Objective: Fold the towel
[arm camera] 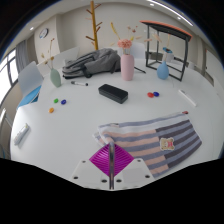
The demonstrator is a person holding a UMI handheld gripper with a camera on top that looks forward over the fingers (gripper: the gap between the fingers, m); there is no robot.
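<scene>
While the hand-held gripper (113, 165) clenches the striped grey-and-white cloth towel's (150, 143) edge, a black rectangular box (112, 93) lies at twelve o'clock on the white counter (70, 125).

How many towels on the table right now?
1: a striped towel lies rumpled on the white table, just ahead of the gripper, whose fingers close on its near edge. None other shows.
</scene>
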